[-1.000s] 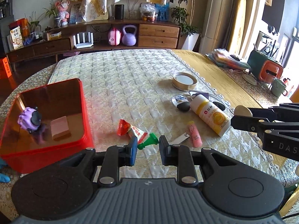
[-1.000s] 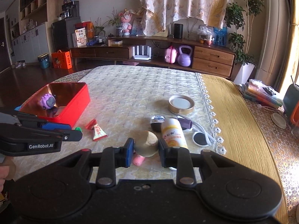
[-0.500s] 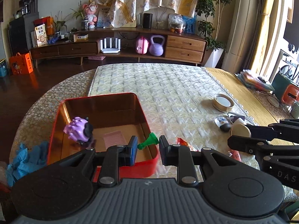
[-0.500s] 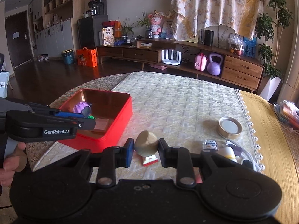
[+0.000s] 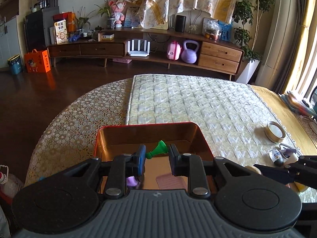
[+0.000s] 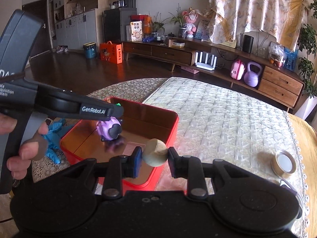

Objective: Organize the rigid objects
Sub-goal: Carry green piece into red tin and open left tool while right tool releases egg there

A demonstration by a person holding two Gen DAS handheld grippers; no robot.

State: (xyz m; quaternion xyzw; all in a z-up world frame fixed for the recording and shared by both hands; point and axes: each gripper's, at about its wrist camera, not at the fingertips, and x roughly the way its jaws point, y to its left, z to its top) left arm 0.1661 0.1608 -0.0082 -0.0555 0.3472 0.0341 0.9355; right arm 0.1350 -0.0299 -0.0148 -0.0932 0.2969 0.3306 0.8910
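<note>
1. Red metal box (image 5: 204,138) sits on the pale quilted table cover (image 5: 198,103)
2. Left gripper (image 5: 156,153) pinches a small green plastic toy (image 5: 158,148) over the box
3. Right gripper (image 6: 155,155) squeezes a round tan stone (image 6: 155,152) above the box edge

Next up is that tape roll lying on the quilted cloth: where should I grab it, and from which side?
Take the tape roll across its outer wall, coming from above. It lies flat with the hole up, clear of other things, so both sides of the ring are free. That is my judgement.
</note>
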